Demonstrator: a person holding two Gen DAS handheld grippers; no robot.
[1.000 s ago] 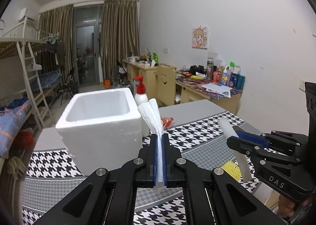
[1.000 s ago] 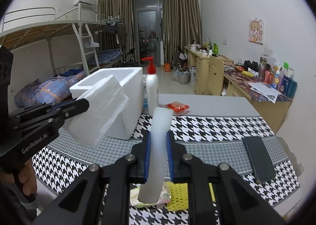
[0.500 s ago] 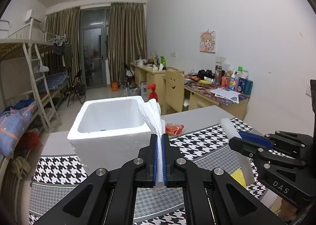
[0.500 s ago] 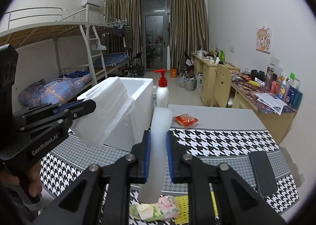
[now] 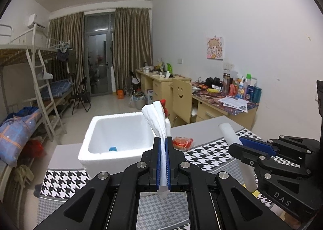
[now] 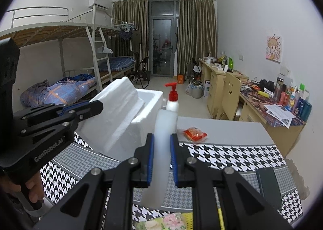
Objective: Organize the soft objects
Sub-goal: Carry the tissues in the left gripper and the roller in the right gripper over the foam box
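**Carrying two foam bits toward the white box**

Holding one soft thing in each gripper, both lifted clear of the table, and my guess is that's so they can go over the rim of the foam box (image 5: pixel 119 139) and drop in from above. The box sits open on the far side of the checked mat (image 5: pixel 210 155), so it looks like the bin for the soft stuff. There's already a small blue thing (image 5: pixel 112 149) lying on its floor.

The left gripper (image 5: pixel 163 161) is squeezed right down on a folded white foam sheet (image 5: pixel 157 121), pads almost meeting, so the sheet is squashed thin between them and fans out above. From the right camera the same sheet (image 6: pixel 119 112) reads as a thick, soft, slightly pebbled slab hanging just in front of the box wall.

The right gripper (image 6: pixel 162 161) is pinching a white foam stick (image 6: pixel 163 149), smooth and a bit see-through, standing roughly upright with its ends poking out above and below the pads. It barely dents, so it seems firmer than the sheet.

Not in the box yet: a red snack packet (image 6: pixel 194 134) near the pump bottle (image 6: pixel 172 100), and a flowery pouch (image 6: pixel 171 221) on the near edge
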